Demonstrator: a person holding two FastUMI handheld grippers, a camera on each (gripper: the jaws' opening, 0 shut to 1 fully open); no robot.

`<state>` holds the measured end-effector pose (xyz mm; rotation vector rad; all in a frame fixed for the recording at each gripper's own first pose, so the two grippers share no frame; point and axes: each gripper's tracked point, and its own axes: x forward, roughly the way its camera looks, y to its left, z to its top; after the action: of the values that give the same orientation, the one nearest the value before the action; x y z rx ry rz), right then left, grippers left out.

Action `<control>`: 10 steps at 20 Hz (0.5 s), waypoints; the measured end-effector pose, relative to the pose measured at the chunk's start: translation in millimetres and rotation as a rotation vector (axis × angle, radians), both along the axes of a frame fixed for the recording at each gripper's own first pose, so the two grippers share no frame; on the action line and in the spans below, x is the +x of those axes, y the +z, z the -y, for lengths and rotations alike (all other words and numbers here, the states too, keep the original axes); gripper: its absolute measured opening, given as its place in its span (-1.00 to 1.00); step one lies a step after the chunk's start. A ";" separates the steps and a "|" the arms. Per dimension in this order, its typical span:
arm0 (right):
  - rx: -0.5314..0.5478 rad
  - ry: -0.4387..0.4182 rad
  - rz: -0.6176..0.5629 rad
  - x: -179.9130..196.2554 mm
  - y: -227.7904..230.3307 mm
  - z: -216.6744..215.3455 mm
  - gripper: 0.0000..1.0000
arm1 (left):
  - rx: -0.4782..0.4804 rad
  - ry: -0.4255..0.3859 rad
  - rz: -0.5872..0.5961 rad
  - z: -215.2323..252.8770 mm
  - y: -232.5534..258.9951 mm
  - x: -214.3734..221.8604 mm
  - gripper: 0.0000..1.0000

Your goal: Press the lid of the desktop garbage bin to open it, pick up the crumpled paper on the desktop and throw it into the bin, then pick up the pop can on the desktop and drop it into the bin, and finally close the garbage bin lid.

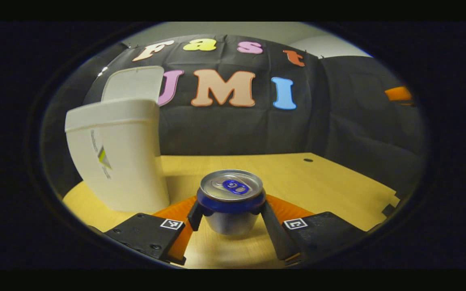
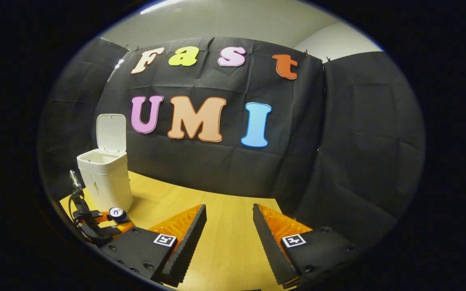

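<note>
While it stands upright on the desktop, pop can (image 1: 231, 202): pinched on both sides at its upper body.
Left gripper (image 1: 231, 213): 2 fingers closed onto the can, also seen far left in the right gripper view (image 2: 109, 220).
Right gripper (image 2: 229, 230): fingers wide apart, holding nothing, over the wooden desktop (image 2: 225, 250).
Garbage bin (image 1: 115, 157): just beyond the can to the left, lid (image 2: 111, 133) raised upright.

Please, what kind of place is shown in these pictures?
Probably a small recording booth, not a home: black cloth wall drapes around a light wooden tabletop, which carries a white plastic garbage bin with its lid up and a blue-and-silver pop can between the left claw's fingers.
</note>
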<state>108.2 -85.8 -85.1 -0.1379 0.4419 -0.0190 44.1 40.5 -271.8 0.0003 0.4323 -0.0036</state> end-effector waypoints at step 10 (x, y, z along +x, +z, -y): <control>0.169 -0.076 0.037 -19.6 -7.7 -3.7 0.60 | 0.198 0.088 0.319 -118.5 198.0 123.5 0.46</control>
<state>88.6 -82.0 -92.8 0.0451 0.4099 -0.0590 167.6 159.0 -73.8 0.1748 0.1117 0.1248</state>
